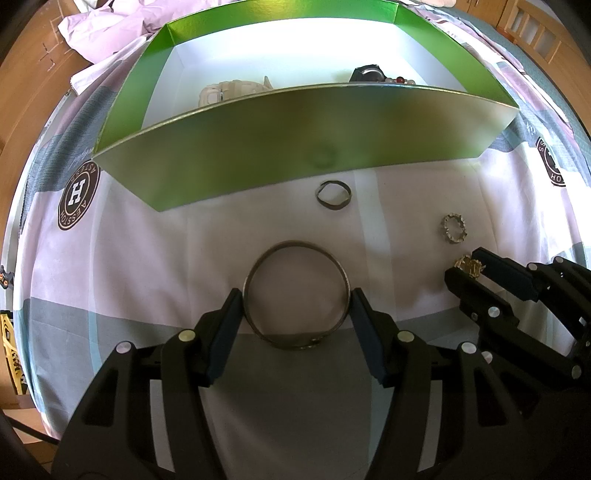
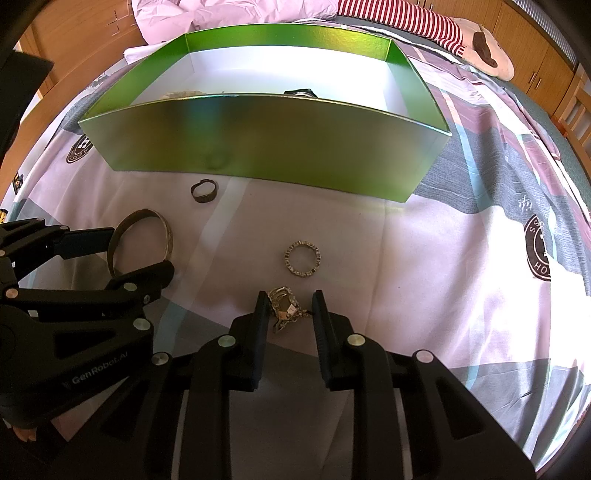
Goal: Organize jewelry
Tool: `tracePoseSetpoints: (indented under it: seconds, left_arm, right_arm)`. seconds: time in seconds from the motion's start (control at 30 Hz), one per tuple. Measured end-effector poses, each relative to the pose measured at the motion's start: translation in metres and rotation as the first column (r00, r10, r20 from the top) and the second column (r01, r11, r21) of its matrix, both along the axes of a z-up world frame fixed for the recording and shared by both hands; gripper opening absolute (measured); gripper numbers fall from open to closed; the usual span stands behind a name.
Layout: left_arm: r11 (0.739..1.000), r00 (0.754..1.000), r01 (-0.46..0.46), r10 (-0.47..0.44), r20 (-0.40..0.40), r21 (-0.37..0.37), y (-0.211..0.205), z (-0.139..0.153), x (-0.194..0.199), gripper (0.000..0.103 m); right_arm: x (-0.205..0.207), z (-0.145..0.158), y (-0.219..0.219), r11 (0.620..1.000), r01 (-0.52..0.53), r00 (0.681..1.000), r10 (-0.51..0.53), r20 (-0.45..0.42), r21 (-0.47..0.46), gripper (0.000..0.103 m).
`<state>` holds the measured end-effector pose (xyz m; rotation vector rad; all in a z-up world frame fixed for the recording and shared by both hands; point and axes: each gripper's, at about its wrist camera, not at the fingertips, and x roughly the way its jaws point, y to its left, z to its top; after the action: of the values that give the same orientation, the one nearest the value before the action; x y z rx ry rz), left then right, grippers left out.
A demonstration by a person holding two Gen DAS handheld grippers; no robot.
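Observation:
A dark metal bangle (image 1: pixel 297 293) lies on the bedsheet between the fingers of my left gripper (image 1: pixel 297 299), whose pads touch its two sides; it also shows in the right wrist view (image 2: pixel 142 240). My right gripper (image 2: pixel 290 306) is open around a gold ornate ring (image 2: pixel 284 304), with a gap on the right side; the ring also shows in the left wrist view (image 1: pixel 468 265). A small dark ring (image 1: pixel 333 194) and a studded ring (image 1: pixel 454 228) lie nearer the green box (image 1: pixel 295 147). The box holds a cream watch (image 1: pixel 232 90) and a black watch (image 1: pixel 367 74).
The bedsheet (image 1: pixel 184 258) has round brown logos (image 1: pixel 78 195). A crumpled pink quilt (image 2: pixel 221 14) and a striped plush toy (image 2: pixel 461 33) lie behind the box. Wooden furniture (image 2: pixel 74 37) borders the bed.

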<state>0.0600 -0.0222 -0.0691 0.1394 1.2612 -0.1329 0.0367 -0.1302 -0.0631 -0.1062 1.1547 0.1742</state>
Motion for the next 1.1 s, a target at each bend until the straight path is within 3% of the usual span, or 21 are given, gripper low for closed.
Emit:
tracePoseSetpoints:
  seconds: [1.1]
  left_arm:
    - [1.000,1.000,0.001,-0.001,0.002,0.007,-0.0028,0.0009,0.0019,0.059]
  right_arm:
    - [0.0008,0.0002,0.0023,1.000,-0.003,1.000,0.003,0.002,-0.010,0.024]
